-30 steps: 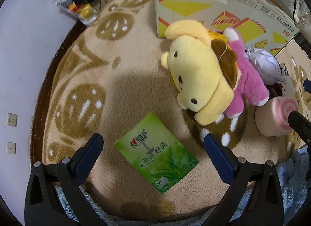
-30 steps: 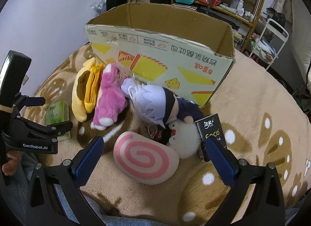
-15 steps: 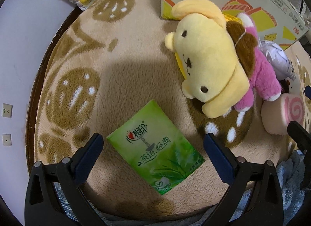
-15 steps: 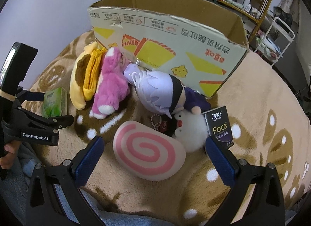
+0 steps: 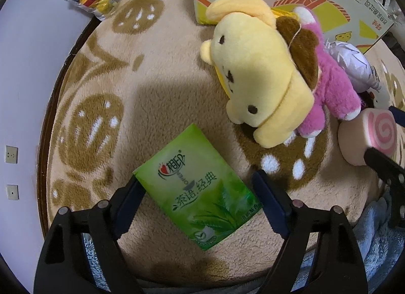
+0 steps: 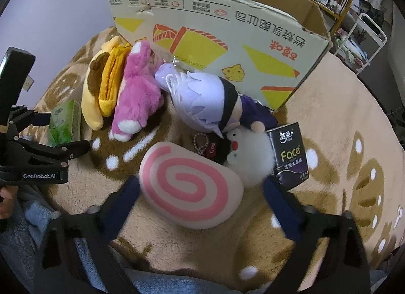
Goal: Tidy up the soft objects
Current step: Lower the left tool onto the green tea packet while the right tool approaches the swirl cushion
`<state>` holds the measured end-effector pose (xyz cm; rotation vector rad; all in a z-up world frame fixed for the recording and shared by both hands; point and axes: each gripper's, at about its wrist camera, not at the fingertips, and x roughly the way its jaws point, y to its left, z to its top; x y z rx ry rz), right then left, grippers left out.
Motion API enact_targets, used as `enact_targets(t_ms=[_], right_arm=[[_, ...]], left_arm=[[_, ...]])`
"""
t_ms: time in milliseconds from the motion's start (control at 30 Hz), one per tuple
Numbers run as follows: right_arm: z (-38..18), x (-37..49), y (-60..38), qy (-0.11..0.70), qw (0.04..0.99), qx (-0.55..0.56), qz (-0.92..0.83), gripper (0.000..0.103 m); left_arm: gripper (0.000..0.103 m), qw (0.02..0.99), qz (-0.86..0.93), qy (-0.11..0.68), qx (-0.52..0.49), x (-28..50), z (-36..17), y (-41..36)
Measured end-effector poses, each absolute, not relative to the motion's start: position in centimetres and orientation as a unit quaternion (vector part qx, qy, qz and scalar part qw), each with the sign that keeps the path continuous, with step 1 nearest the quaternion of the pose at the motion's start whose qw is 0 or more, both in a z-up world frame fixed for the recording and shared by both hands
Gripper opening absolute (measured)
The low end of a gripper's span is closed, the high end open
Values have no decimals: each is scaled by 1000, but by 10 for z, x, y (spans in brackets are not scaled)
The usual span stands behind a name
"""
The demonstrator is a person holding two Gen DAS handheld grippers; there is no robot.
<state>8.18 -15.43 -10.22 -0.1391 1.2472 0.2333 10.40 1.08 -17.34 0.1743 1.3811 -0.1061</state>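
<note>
- The left gripper (image 5: pixel 197 194) has its fingers spread to either side of the green tissue pack (image 5: pixel 198 189), which lies flat on the tan rug (image 5: pixel 162 71); whether the pads touch it I cannot tell.
- The yellow dog plush (image 5: pixel 258 76) lies just beyond the pack, with the pink plush (image 5: pixel 334 89) pressed against its far side.
- The purple-haired doll (image 6: pixel 202 101) lies before the cardboard box (image 6: pixel 217 38).
- The right gripper (image 6: pixel 202 194) is spread wide around the pink swirl cushion (image 6: pixel 189 187), not clamping it.
- The white fluffy toy (image 6: pixel 253 159) touches the dark tissue pack (image 6: pixel 289 156).
</note>
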Motion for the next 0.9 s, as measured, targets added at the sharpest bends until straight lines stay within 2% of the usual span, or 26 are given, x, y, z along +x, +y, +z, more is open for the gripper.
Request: enact_targets(t_ms=[67,200,500,900], right_arm=[[-104,81,-154,583,802,-64,111,92],[-107,79,-152,586,799,-58,121,76],[-112,79,-169,596,794,-14,121,61],[-106,73,-178,593,798,-9,110,59]], left_arm=[[84,767,-48,635,80,103,-172,10],[84,771,-47,630,79,101,-166,11],[83,781,-54,617,85,94,-157,13],[81,789,-63,604,95,86,-149,9]])
